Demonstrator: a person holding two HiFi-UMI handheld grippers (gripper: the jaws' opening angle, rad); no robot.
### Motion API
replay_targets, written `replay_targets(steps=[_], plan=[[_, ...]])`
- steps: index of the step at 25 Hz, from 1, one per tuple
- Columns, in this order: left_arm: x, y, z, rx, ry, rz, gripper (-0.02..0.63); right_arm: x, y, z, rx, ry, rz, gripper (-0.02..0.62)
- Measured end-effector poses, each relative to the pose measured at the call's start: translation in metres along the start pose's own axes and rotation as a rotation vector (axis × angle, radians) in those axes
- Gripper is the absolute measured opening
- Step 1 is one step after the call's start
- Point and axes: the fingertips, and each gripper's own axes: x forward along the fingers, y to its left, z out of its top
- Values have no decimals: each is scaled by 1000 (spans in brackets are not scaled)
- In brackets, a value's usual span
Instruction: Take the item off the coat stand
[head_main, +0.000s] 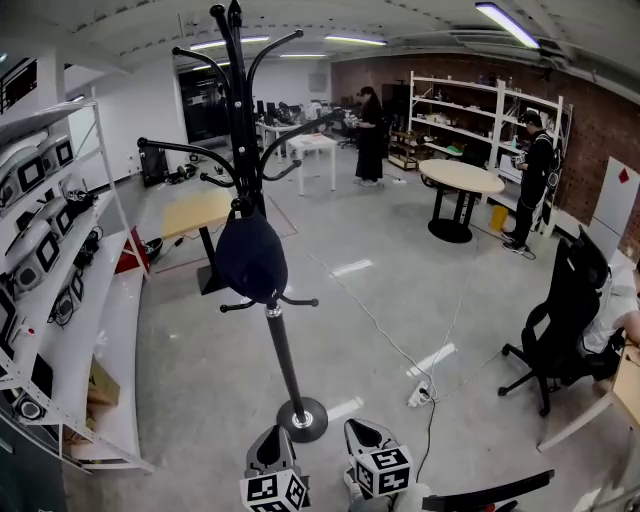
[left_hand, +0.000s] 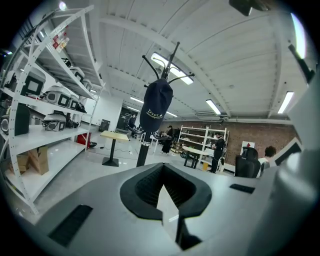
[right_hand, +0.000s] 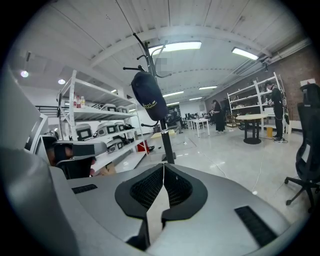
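Coat stand dead centre on the grey floor: black pole, round base, curved hooks fanning out at the top. About halfway up that pole, just above a ring of short low hooks, the dark navy cap, hanging with its crown bulging outward; pale lettering across it in both gripper views, too small to read. Down on the near side of the stand's base, left gripper and right gripper side by side, marker cubes showing, the left one just short of the base. Neither touching the stand or the cap. Left jaws clenched tight, pads pressed together, empty. Right jaws likewise pressed together along the seam, gripping nothing. Through both gripper views, looking up past closed jaws at the cap, well apart from them. To the left of the stand, a long white shelving rack loaded with grey devices, a cardboard box on its bottom shelf. Just behind the stand, a small pale wooden tabletop on a black pedestal. Further back and to the right of the stand, a round table, with one person standing beside it in front of white wall shelves. Another person far behind the stand, near a white table. Off to the right of the stand, a black office chair. On the floor between stand and chair, a white power strip with its cable trailing away toward the back.
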Motion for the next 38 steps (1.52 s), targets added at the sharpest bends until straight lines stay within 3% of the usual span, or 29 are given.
replay_targets(steps=[21, 38], plan=[[99, -10, 23, 7, -4, 26, 3, 81, -54, 46, -6, 6, 51, 14], [165, -9, 35, -6, -15, 110, 3, 145, -93, 75, -25, 30, 139, 14]])
